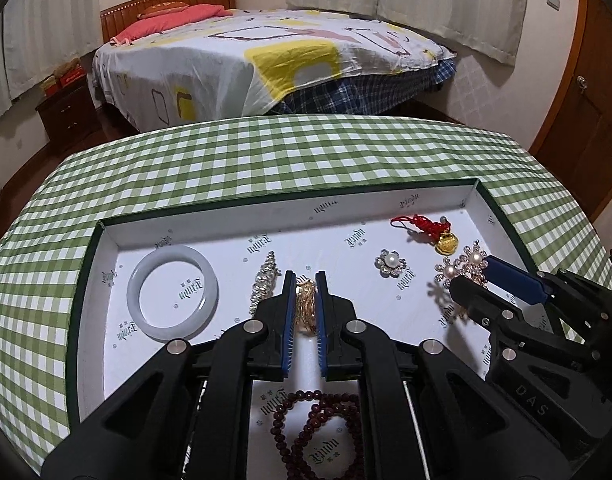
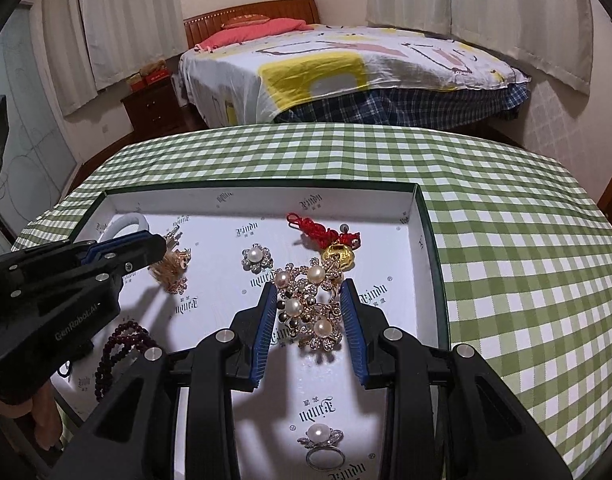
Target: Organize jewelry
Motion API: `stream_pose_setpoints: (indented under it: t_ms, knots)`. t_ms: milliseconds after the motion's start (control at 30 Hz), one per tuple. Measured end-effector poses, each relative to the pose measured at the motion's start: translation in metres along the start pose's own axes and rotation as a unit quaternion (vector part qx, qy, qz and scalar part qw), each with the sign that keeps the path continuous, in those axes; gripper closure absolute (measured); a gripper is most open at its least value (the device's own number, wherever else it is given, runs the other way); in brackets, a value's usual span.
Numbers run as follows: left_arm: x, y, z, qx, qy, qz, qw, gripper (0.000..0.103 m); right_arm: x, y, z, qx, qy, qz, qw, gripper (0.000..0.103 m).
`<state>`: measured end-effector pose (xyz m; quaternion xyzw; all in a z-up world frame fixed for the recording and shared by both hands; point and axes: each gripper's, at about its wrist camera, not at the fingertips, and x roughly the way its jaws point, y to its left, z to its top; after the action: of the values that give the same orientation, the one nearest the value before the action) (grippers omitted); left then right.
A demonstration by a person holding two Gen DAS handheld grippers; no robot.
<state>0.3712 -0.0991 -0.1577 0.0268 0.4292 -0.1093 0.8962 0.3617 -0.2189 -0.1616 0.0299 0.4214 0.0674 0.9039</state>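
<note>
A shallow white box (image 1: 242,220) with a dark green rim (image 2: 429,216) lies on the checked table and holds the jewelry. My left gripper (image 1: 305,280) is shut on a gold tassel piece (image 1: 306,306), also visible in the right wrist view (image 2: 174,266), and holds it a little above the box floor. My right gripper (image 2: 307,288) stands open around a pearl-and-rhinestone brooch cluster (image 2: 309,308), its pads apart from it. In the left wrist view the right gripper (image 1: 475,270) sits over that cluster (image 1: 463,266).
In the box: a white jade bangle (image 1: 172,292), a silver piece (image 1: 264,280), a single pearl flower brooch (image 1: 390,263), a gold charm on red knot cord (image 1: 445,242), dark red beads (image 1: 317,420), a pearl ring (image 2: 321,440). A bed (image 1: 266,52) stands beyond the table.
</note>
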Motion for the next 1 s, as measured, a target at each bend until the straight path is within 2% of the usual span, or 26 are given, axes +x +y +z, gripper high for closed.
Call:
stream_pose_setpoints:
  t_ms: [33, 100, 133, 167, 267, 400, 467, 733, 867, 1000]
  knots:
    - [0.0, 0.001, 0.0, -0.001, -0.001, 0.001, 1.0, 0.082, 0.0, 0.0, 0.0, 0.0, 0.001, 0.0, 1.0, 0.069]
    - [-0.002, 0.002, 0.0, -0.005, -0.005, 0.003, 1.0, 0.068, -0.001, 0.001, 0.001, 0.002, -0.002, 0.001, 1.0, 0.059]
    - [-0.003, 0.003, 0.0, -0.006, -0.007, 0.002, 1.0, 0.067, -0.003, 0.001, 0.001, 0.004, -0.006, 0.001, 1.0, 0.052]
    - [-0.005, 0.003, 0.0, -0.005, -0.009, 0.003, 0.9999, 0.064, -0.005, 0.001, 0.002, 0.005, -0.009, 0.0, 1.0, 0.05]
    - [-0.013, 0.005, -0.001, -0.006, -0.018, 0.006, 0.9998, 0.051, -0.013, 0.004, 0.003, 0.004, -0.019, -0.001, 1.0, 0.05]
    - [-0.031, 0.005, -0.006, -0.005, -0.033, 0.015, 0.9993, 0.042, -0.029, 0.008, 0.002, 0.006, -0.034, -0.003, 0.999, 0.046]
    - [-0.042, 0.006, -0.011, -0.006, -0.04, 0.019, 0.999, 0.04, -0.037, 0.01, -0.002, 0.007, -0.039, -0.007, 0.999, 0.043]
    - [-0.105, 0.012, -0.044, -0.024, -0.071, 0.026, 0.9969, 0.032, -0.082, 0.02, -0.028, 0.018, -0.059, -0.009, 0.998, 0.043]
    - [-0.136, 0.011, -0.06, -0.028, -0.088, 0.036, 0.995, 0.025, -0.108, 0.028, -0.042, 0.007, -0.069, -0.011, 0.998, 0.042]
    - [-0.167, 0.012, -0.076, -0.038, -0.104, 0.041, 0.993, 0.024, -0.134, 0.038, -0.052, -0.005, -0.087, -0.012, 0.996, 0.039]
